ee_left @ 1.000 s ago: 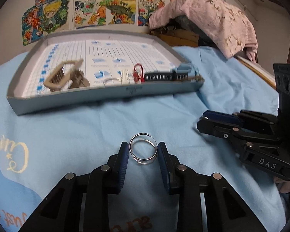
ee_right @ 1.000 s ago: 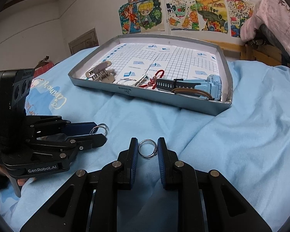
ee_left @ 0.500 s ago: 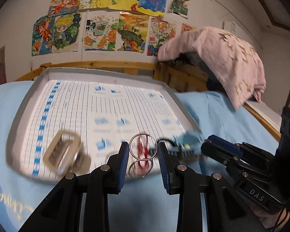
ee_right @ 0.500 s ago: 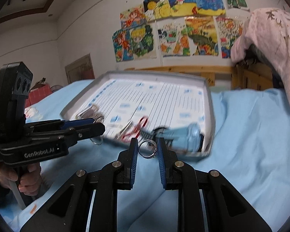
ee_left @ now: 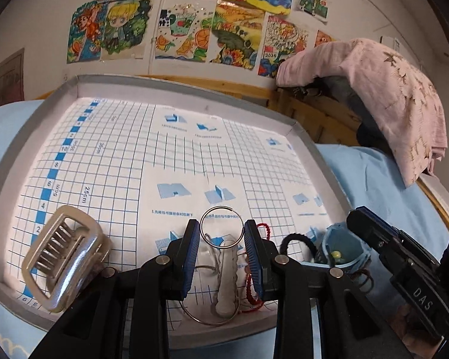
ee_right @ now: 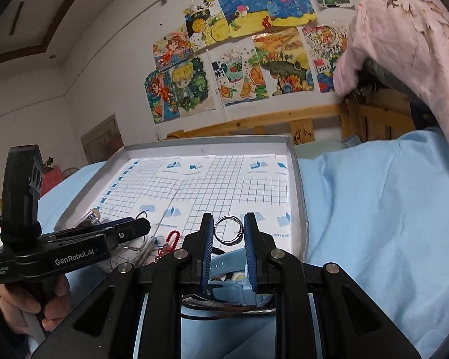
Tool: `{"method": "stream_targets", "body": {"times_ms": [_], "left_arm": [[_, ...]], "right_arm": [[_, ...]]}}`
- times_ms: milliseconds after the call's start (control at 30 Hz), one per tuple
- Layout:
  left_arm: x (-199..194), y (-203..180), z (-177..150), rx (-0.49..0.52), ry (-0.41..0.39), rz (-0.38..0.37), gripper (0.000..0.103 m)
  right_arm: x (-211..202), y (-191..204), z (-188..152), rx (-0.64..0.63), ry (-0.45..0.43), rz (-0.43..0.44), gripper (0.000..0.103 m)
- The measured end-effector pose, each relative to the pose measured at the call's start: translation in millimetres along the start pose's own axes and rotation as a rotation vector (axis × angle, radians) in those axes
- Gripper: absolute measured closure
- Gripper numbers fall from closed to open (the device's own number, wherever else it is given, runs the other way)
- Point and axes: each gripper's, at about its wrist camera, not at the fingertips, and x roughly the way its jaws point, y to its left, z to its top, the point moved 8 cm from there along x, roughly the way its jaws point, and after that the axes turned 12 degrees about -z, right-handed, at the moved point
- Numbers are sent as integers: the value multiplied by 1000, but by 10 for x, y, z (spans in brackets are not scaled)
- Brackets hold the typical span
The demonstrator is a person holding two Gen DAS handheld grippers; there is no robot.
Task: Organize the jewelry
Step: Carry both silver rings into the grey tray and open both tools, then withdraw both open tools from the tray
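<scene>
We see a bed under a light blue sheet (ee_right: 374,224), with a wooden bed frame (ee_right: 269,122) behind it and a white wall covered in children's drawings (ee_left: 194,30). A pink blanket (ee_left: 389,95) hangs over dark stuff at the right; what's beneath is hidden. A closed door (ee_right: 101,140) sits at the far left of the right wrist view.

On the sheet lies a shallow gray tray (ee_left: 60,92) lined with blue grid paper. Its near edge is cut off by our tool bodies in both views.

Inside the tray, near front left, a beige hair claw clip (ee_left: 60,257) lies tilted. At front right a light blue watch (ee_right: 233,275) lies mostly hidden behind the right tool; a dark hair tie (ee_left: 299,242) loops just beside it. A red cord bracelet (ee_right: 169,242) and a pale clip (ee_left: 224,281) lie between the left fingers, partly blocked, with a thin wire hoop (ee_left: 209,320) around them; details are hard to make out.

The left tool (ee_left: 221,233) is closed on a large thin hoop ring (ee_left: 221,224), held upright over the tray's front middle. The right tool (ee_right: 229,233) is pinched on a small silver ring (ee_right: 229,230) with a tiny setting, held above the tray's front right, over the watch.
</scene>
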Motion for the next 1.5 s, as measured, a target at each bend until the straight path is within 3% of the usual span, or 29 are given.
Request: {"method": "stream_targets", "body": {"times_ms": [500,600,667,867,933,967,1033,1167,1233,1267,1500], "left_arm": [[18,80,-12,-38,-2,0,73],[-12,78,-18,-38,-11,-10,59],[-50,59,-1,-30,-33,-6,38],[-146,24,50,-24,-80,-16,36],[-181,2,70,-21,-93,-17,28],[-220,-20,85,-19,-110,-15,22],[-297,-63,114,-10,-141,-12,20],[-476,-163,171,11,-181,3,12],[-584,-202,206,20,-201,6,7],[-676,-241,231,25,-219,12,5],[-1187,-391,327,61,-284,41,0]], "right_arm": [[154,36,-111,-21,40,-5,85],[141,32,-117,-19,38,-6,85],[119,28,-120,-14,35,-8,84],[33,-27,-97,16,-1,-22,84],[-9,-55,-70,25,-24,-35,83],[-32,-65,-60,26,-34,-38,78],[-74,-72,-40,25,-53,-48,67],[-188,-97,21,24,-92,-79,63],[-255,-136,54,29,-107,-108,50],[-313,-162,79,34,-123,-124,48],[-706,-193,290,47,-176,-143,20]]}}
